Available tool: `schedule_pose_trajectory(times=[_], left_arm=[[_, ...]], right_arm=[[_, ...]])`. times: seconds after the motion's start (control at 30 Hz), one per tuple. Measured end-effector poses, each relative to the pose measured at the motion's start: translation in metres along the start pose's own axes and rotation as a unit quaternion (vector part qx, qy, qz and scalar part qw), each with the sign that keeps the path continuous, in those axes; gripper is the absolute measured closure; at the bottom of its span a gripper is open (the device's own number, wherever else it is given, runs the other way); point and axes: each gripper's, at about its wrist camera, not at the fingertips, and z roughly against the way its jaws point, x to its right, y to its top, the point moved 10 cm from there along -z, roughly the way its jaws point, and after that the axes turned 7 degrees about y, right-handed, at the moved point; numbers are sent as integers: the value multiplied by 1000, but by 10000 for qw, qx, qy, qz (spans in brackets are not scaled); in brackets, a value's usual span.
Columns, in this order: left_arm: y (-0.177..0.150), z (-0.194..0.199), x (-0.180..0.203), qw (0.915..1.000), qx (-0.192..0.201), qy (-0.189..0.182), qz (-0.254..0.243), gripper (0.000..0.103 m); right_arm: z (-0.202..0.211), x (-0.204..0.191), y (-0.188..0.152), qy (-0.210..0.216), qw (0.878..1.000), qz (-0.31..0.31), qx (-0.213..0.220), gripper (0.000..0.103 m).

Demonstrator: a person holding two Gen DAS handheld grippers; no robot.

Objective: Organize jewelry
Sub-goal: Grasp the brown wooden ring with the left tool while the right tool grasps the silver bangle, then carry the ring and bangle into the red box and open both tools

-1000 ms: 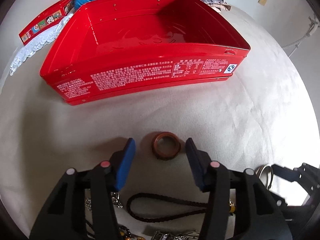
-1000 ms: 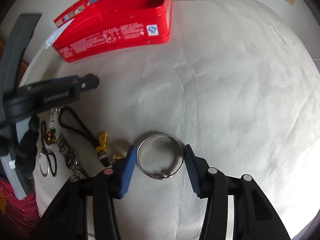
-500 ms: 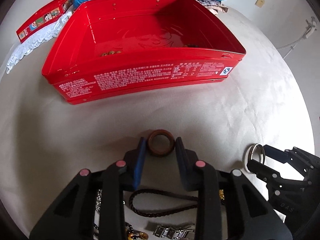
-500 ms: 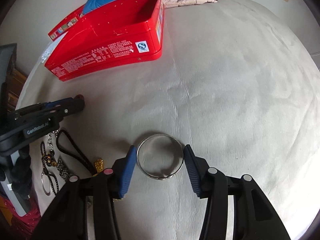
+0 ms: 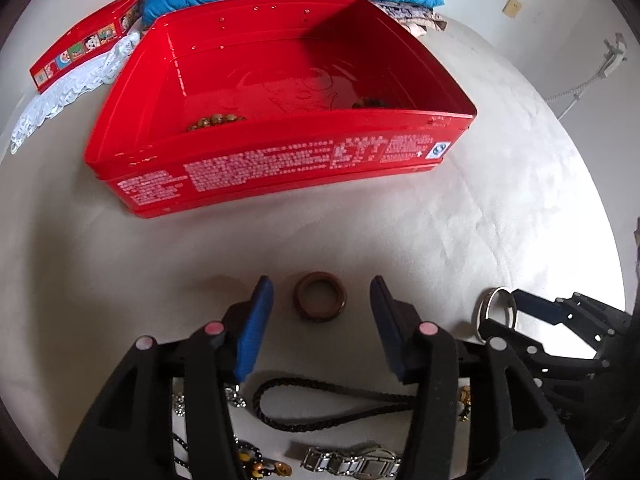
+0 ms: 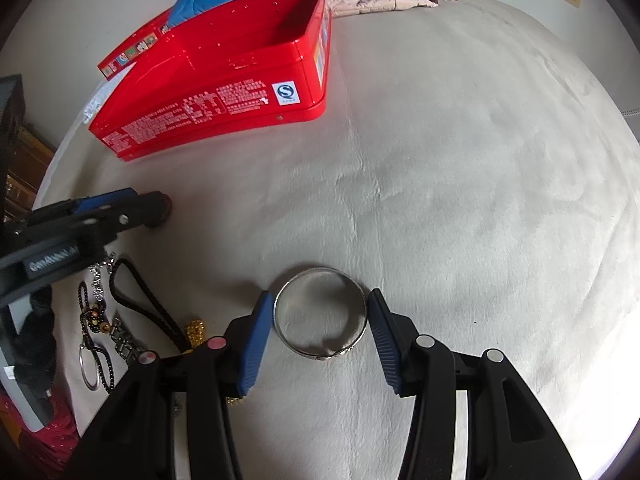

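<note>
Jaws of left hand-held gripper (image 5: 321, 294) opening around untouched brown ring (image 5: 319, 297); right hand-held gripper (image 6: 320, 307) pinching silver bangle (image 6: 320, 312).

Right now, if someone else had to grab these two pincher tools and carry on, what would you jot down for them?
Left gripper: jaws opening around the brown ring, not gripping it.
Right gripper: shut on the silver bangle, low over the bed.
Red tin: open, a few beaded pieces already inside.
Left to do: tin the ring and bangle, then the black cord, metal watch band and chains near the left gripper.
</note>
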Motion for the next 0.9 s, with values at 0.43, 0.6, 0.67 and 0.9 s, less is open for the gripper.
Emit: schedule_pose_trajectory(times=[0.43, 0.6, 0.67, 0.9], left_arm=[[-3, -8, -3, 9999, -136, -8, -3, 75], [-2, 5, -3, 10000, 8, -28, -26, 75], [-1, 12, -1, 10000, 87, -33, -30, 75], [2, 36, -8, 9994, 349, -10, 44, 75]], right_arm=[[1, 3, 2, 138, 9999, -53, 10, 54], [6, 2, 3, 195, 9998, -68, 39, 54], [9, 2, 5, 181, 9998, -62, 66, 54], [26, -8, 17, 170, 9996, 2, 244, 54]])
